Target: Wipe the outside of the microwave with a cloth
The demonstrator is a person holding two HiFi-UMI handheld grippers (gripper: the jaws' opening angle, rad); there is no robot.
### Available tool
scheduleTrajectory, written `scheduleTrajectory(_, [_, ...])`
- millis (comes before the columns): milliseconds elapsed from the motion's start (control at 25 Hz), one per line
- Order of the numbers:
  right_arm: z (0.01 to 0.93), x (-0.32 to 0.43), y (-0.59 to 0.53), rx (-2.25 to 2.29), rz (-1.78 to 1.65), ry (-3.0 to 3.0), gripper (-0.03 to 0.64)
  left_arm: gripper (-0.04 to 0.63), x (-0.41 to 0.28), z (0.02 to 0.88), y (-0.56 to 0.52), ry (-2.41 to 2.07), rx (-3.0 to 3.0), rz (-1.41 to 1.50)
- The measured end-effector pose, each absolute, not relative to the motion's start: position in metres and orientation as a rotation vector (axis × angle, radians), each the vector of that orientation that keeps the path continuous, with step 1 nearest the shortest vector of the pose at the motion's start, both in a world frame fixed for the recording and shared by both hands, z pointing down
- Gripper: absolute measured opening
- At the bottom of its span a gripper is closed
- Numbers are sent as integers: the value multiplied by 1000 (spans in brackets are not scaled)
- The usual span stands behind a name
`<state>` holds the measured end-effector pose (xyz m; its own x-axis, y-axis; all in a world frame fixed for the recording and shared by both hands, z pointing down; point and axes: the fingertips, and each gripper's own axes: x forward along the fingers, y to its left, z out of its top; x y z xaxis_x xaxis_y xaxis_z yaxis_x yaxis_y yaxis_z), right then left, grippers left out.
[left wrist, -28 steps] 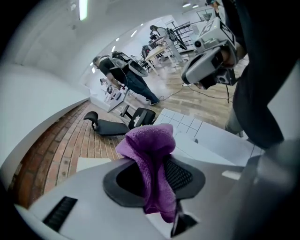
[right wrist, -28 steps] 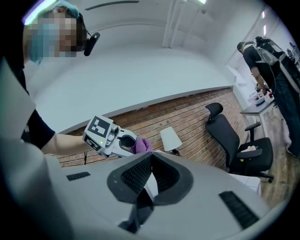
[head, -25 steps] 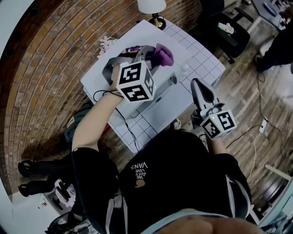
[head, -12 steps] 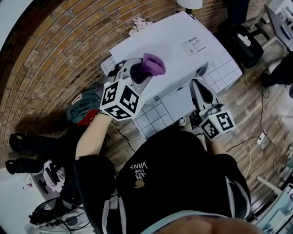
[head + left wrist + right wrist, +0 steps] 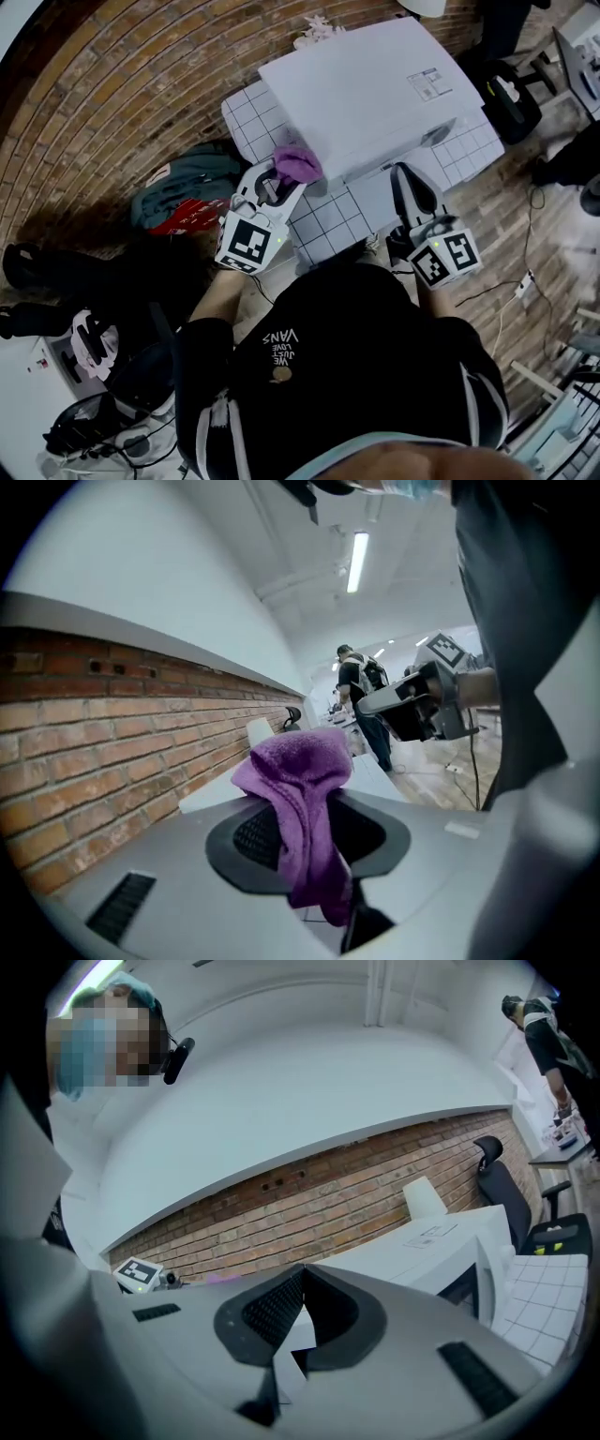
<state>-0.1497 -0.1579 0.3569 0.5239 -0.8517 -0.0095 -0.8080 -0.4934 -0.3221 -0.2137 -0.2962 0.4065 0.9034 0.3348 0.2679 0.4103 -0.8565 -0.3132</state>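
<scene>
A white microwave (image 5: 375, 89) stands on a white tiled table (image 5: 328, 220); it shows too in the right gripper view (image 5: 441, 1246). My left gripper (image 5: 281, 178) is shut on a purple cloth (image 5: 298, 164), held by the microwave's near left corner. In the left gripper view the cloth (image 5: 305, 799) bulges out above the jaws and hangs down between them. My right gripper (image 5: 412, 183) is shut with nothing in it, over the table just in front of the microwave's right front. In its own view the right gripper (image 5: 302, 1274) has its tips touching.
A brick wall (image 5: 112, 103) runs behind and to the left. A teal bag (image 5: 183, 183) with a red item lies on the wooden floor left of the table. A black office chair (image 5: 511, 89) stands at the right. A person stands far off (image 5: 361, 700).
The left gripper with the cloth has come down from the microwave's top to its near left corner. The head view has shifted, so the microwave sits higher in it. The right gripper has hardly moved.
</scene>
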Motion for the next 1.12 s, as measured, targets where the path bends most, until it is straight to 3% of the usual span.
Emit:
scheduleTrajectory(480, [364, -157, -160, -2546, -249, 1333, -2, 129, -220, 470, -268, -535, -3063, -221])
scheduleTrajectory(1120, [365, -124, -141, -2638, -282, 1239, 0, 130, -111, 471, -431, -162, -3123, -212])
